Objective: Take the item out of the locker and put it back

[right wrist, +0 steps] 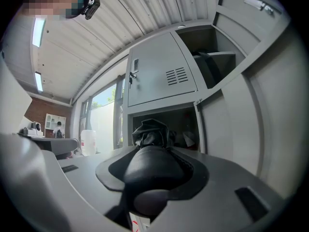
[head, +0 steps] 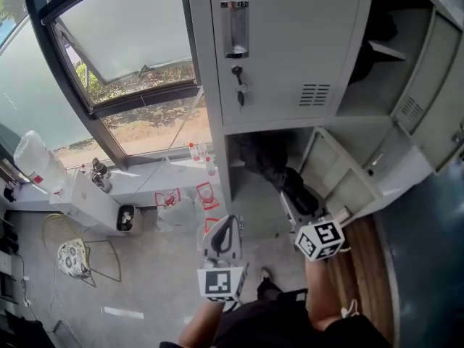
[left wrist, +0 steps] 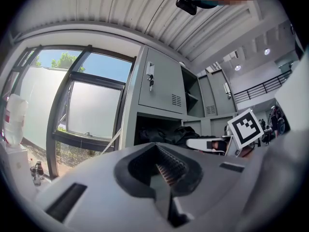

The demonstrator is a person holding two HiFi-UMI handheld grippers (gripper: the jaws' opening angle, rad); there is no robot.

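Black cloth bundle [right wrist: 150, 129] pinched between my right gripper's [right wrist: 153, 152] jaws.
It bunches ahead, by the locker's [head: 290, 49] lower compartment; left gripper [left wrist: 157, 151] closed, empty.

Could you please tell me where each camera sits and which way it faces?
Head view: on the person's head, facing steeply down at the lockers; shows left gripper, right gripper, forearms, legs.
Left gripper view: on the left gripper, facing along its shut jaws toward the lockers; the right gripper shows at right.
Right gripper view: on the right gripper, facing along jaws closed on the black item toward the open lower compartment.
Shared: head and left gripper views both show the right gripper holding the black item.
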